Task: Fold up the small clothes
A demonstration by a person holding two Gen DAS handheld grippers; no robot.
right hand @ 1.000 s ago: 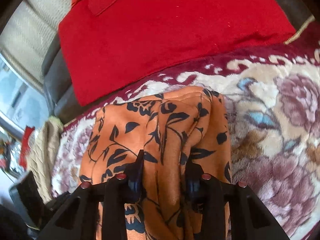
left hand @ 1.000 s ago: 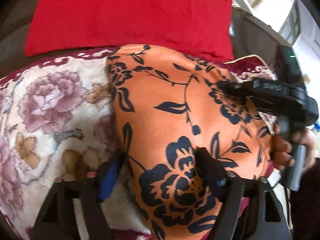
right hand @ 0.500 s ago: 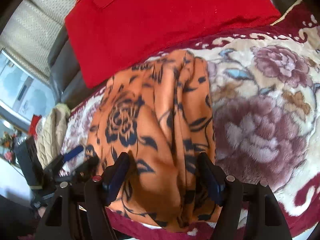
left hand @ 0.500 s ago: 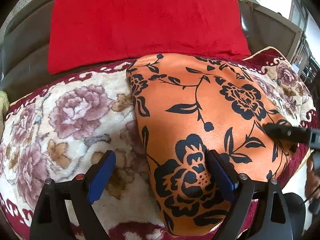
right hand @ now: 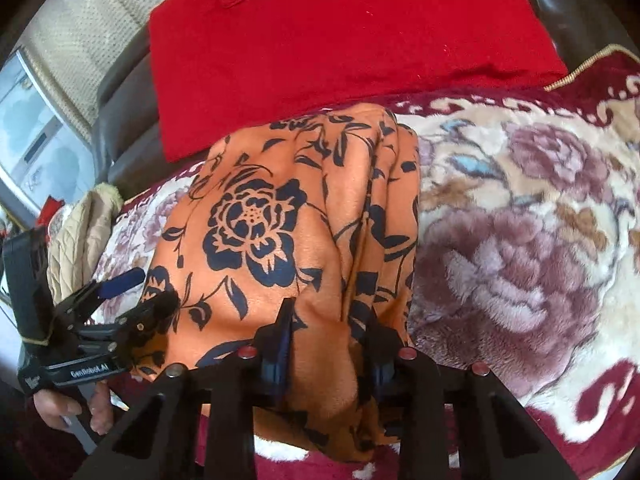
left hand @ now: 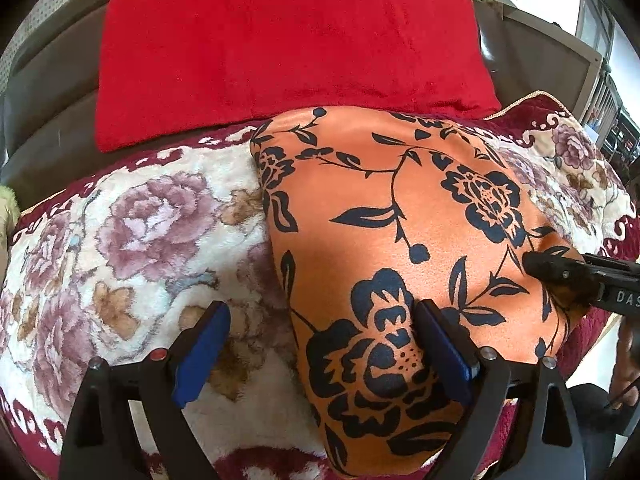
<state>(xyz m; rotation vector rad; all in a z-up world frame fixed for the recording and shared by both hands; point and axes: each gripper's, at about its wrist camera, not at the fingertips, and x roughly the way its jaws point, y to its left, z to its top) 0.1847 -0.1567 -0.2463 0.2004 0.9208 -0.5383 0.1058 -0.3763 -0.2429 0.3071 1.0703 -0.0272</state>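
The orange garment [left hand: 400, 240] with the dark blue flower print lies on a plush floral blanket [left hand: 132, 232], cream with purple roses and a dark red border. It is folded into a long, narrow shape. Its far end touches the lower edge of a red cushion [left hand: 288, 40], and its near end reaches almost to the front border of the blanket.

The left tongs [left hand: 320, 352] stand wide apart over the near end of the garment. Their right finger is over the printed cloth, their left finger is over the bare blanket, and the left edge of the garment passes between the two. The blue pads [left hand: 200, 352] do not press on anything.

The right tongs [right hand: 326, 344] are at the other long side, where the cloth is gathered in several folds. Their jaws are closing, and a raised bunch of the orange fabric stands between them; the pads seem to squeeze it already.

In the right wrist view a hand [right hand: 72, 408] holds the handle of the left tongs at the left border, and beside it a beige quilted cloth [right hand: 80, 232] lies at the end of the blanket. Behind the cushion I see a dark sofa back [right hand: 124, 120].
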